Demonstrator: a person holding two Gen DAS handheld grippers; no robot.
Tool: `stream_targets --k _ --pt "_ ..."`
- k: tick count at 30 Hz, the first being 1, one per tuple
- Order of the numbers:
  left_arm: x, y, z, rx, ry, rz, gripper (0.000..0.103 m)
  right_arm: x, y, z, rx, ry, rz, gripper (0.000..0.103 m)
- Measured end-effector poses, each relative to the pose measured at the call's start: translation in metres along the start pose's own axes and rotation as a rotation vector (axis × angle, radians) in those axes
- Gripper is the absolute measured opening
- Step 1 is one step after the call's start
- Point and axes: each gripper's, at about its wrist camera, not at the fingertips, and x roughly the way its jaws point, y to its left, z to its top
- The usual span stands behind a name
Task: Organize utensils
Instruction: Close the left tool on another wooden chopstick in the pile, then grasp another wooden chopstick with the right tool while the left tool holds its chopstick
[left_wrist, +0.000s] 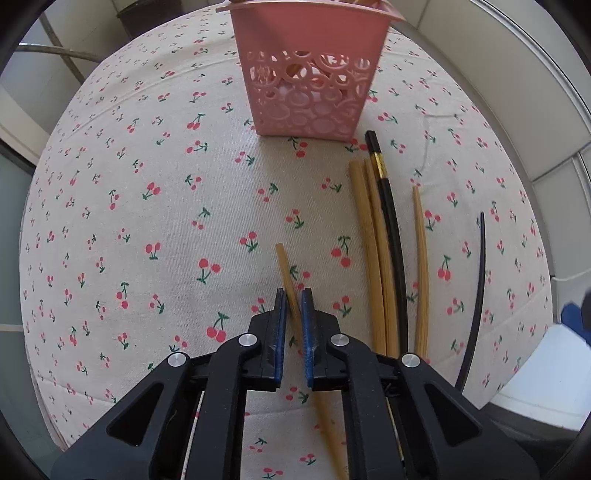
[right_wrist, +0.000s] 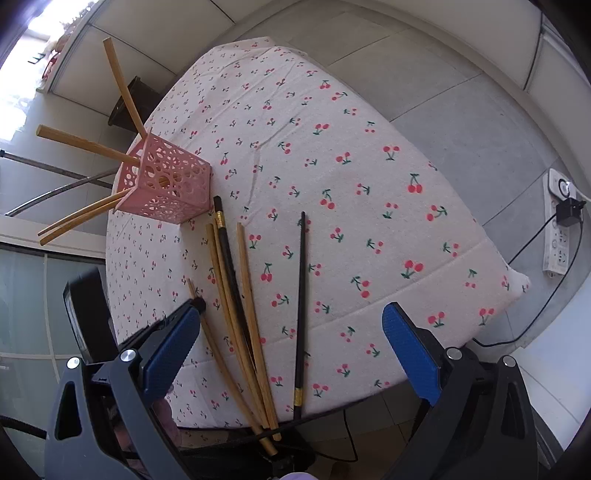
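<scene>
A pink perforated basket stands at the far side of the cherry-print table; in the right wrist view the pink basket holds several bamboo chopsticks sticking out. My left gripper is shut on a bamboo chopstick that lies on the cloth. Right of it lie several bamboo chopsticks and two black chopsticks, also shown in the right wrist view. My right gripper is open and empty above the table's near edge.
The tablecloth hangs over the table's edges. A power strip with a cable lies on the tiled floor at right. A dark stand sits beyond the table. The chopstick ends overhang the near edge.
</scene>
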Motion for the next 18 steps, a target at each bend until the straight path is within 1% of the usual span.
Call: stream_targets --k 1,3,7,10,12,14,15,16,18 --pt "-0.001 0.001 -0.002 -0.002 0.001 -0.007 0.004 0.002 0.003 0.001 -0.002 -0.001 -0.001 0.096" --pt "-0.003 0.01 -0.008 -0.012 -0.001 -0.004 0.004 0.007 0.01 0.003 -0.009 0.0 -0.003 0.096" --pt "-0.017 0.031 -0.008 -0.068 -0.03 -0.01 0.004 0.022 0.029 0.006 -0.038 0.012 -0.024 0.096" --pt "-0.032 0.048 -0.007 -0.104 -0.057 -0.031 0.004 0.036 0.042 0.011 -0.068 0.007 -0.052 0.096" --pt "-0.042 0.055 -0.007 -0.122 -0.074 -0.042 0.004 0.043 0.048 0.015 -0.082 -0.012 -0.08 0.096" --pt "-0.054 0.06 -0.016 -0.128 -0.097 -0.047 0.004 0.052 0.054 0.02 -0.104 -0.033 -0.124 0.094" --pt "-0.059 0.059 -0.017 -0.127 -0.105 -0.049 0.004 0.057 0.056 0.022 -0.112 -0.039 -0.143 0.089" --pt "-0.061 0.06 -0.017 -0.125 -0.11 -0.049 0.004 0.061 0.057 0.023 -0.115 -0.04 -0.157 0.081" --pt "-0.067 0.066 -0.014 -0.118 -0.118 -0.049 0.004 0.069 0.058 0.026 -0.12 -0.033 -0.187 0.07"
